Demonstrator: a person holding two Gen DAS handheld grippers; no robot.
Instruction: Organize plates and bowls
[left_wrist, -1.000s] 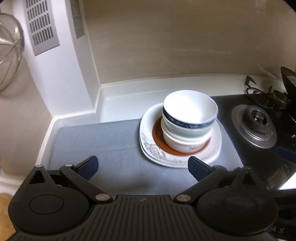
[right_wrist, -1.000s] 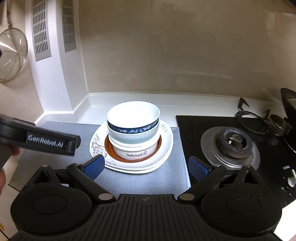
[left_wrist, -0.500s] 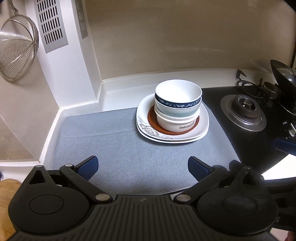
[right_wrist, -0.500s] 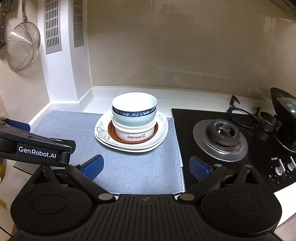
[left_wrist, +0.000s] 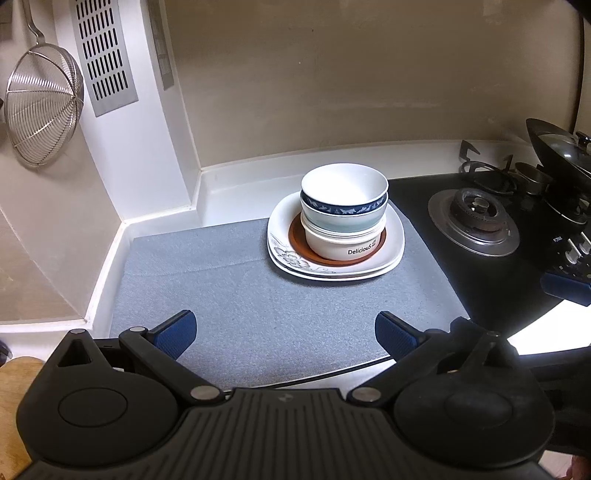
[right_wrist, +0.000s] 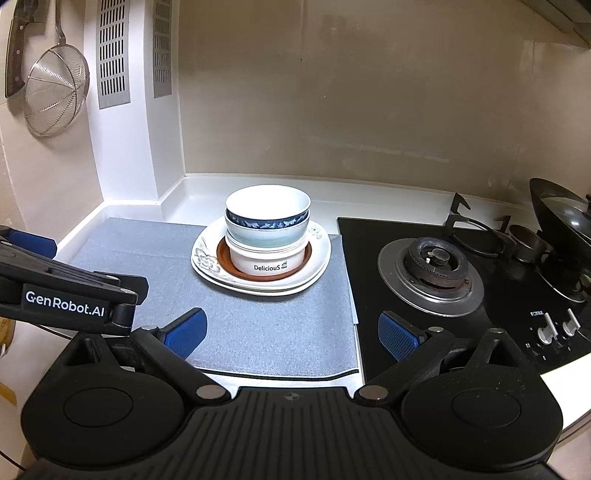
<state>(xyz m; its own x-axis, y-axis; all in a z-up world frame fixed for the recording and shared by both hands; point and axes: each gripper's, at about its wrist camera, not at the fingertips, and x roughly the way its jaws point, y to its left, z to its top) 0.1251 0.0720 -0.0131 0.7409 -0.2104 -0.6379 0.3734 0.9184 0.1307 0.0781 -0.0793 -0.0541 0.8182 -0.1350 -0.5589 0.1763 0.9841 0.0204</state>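
Both claws are held wide open and empty, short of the stacked dishes.

The left gripper (left_wrist: 284, 334) and right gripper (right_wrist: 291, 334) are kept over the near edge of the grey mat (right_wrist: 258, 325). The bowl stack (right_wrist: 267, 230), seemingly three bowls, is set on plates (right_wrist: 317, 254) at the mat's far right, beside the stove (right_wrist: 430, 273).

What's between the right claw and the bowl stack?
Nothing visible: only bare grey mat lies between the open right claw and the bowl stack. The left claw sits off to the side.
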